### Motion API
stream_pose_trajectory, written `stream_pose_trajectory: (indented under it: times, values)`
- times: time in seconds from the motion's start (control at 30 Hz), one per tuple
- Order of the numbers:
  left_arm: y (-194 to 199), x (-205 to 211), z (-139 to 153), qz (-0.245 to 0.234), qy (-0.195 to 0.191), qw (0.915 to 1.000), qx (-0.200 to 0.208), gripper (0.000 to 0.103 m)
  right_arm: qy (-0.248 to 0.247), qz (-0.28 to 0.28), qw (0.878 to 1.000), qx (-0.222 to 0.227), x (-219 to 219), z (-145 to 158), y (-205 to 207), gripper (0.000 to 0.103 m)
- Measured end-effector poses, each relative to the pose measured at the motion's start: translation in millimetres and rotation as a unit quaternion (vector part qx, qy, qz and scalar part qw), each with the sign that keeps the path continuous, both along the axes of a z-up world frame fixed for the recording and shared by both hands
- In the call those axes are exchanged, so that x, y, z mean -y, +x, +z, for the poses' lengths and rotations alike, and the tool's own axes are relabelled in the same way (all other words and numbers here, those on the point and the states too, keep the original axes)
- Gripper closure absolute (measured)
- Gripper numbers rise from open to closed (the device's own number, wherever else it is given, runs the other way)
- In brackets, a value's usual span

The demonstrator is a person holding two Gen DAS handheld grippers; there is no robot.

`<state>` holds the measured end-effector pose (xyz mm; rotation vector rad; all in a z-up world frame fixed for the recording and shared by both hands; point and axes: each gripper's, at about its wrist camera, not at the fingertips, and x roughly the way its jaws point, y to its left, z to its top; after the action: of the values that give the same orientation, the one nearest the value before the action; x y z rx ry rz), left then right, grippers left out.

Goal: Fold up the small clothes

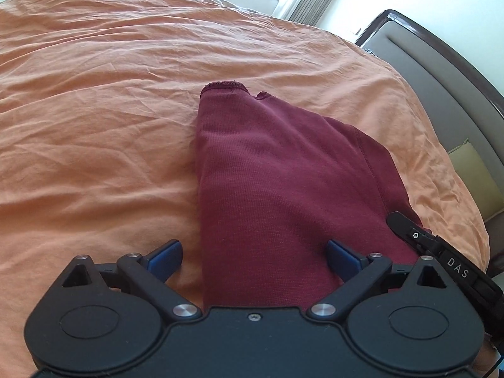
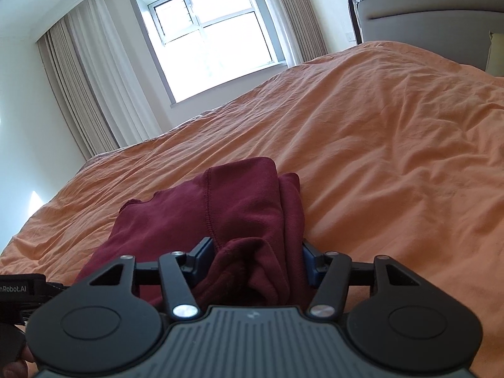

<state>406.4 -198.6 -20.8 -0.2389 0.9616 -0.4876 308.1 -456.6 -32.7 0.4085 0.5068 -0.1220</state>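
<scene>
A maroon garment lies partly folded on the orange bed cover, its hem pointing away from me. My left gripper hovers over the garment's near left edge with the jaws wide open; the left blue pad is over the cover, the right one over the cloth, and nothing is gripped. In the right wrist view the garment is bunched into thick folds between the blue pads of my right gripper, which close on that bunch. A black part of the right gripper shows at the garment's right edge.
The wrinkled orange cover spreads widely on all sides of the garment. A padded headboard with a dark frame stands at the right, with a yellow-green pillow by it. A bright window and curtains are beyond the bed.
</scene>
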Motion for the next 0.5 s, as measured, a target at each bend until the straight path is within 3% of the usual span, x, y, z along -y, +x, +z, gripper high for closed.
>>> stream_pose_trajectory:
  times: [0.2,0.37,0.47,0.5]
  values:
    - [-1,3,6,-0.007,0.008,0.9999,0.004,0.011,0.004,-0.001,1.0,0.002,0,0,-2,0.048]
    - [-2,5,10,-0.011,0.006,0.9999,0.008,0.023,-0.012,0.001,1.0,0.005,-5,6,-5,0.066]
    - [-5,5,13,-0.003,0.012,0.9998,0.016,0.037,-0.024,0.008,1.0,0.013,-10,12,-8,0.073]
    - [-6,5,15,0.001,0.015,0.9997,0.02,0.049,-0.027,0.013,0.999,0.018,-13,16,-10,0.074]
